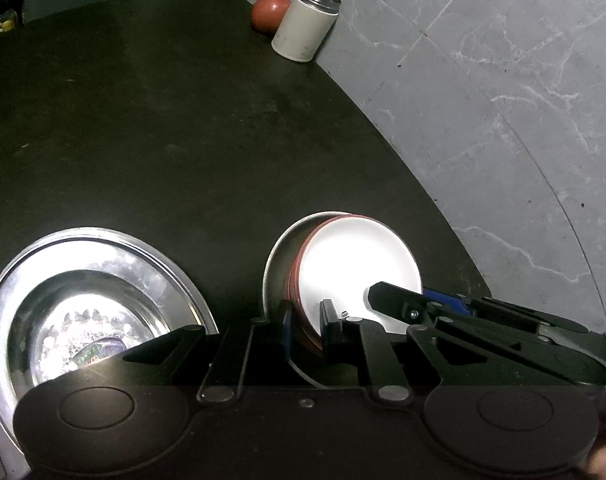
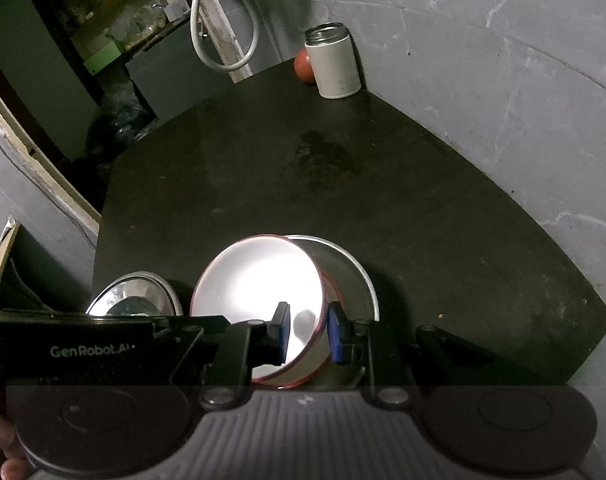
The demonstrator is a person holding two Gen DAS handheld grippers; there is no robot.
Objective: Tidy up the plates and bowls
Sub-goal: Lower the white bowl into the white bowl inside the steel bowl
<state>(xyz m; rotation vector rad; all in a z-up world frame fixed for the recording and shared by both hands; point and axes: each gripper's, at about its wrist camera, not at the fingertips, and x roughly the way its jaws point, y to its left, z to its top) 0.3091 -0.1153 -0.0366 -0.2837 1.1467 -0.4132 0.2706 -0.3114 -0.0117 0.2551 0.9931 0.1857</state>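
Both tools grip the same red-rimmed white bowl (image 1: 355, 264): the left tool (image 1: 305, 326) pinches the bowl's wall on one side, its jaws narrow around the rim, and the right tool (image 2: 309, 330) clamps the opposite wall the same way, blue pads (image 2: 334, 336) pressed inside and outside. Beneath them the dark counter (image 2: 343, 184) spreads out to a rounded far corner against the grey marbled wall (image 1: 503, 100). Near the counter's near edge lies a large steel plate (image 1: 91, 280), shiny and flat, off to the left of the held bowl. The bowl sits tilted inside a shallow grey metal dish (image 2: 351, 272), which rests on the counter near that same edge, apart from the steel plate. At the far corner stands a white canister (image 1: 305, 24) with an open metal mouth, touching the wall, and just beside it a small red ball (image 1: 269, 12).
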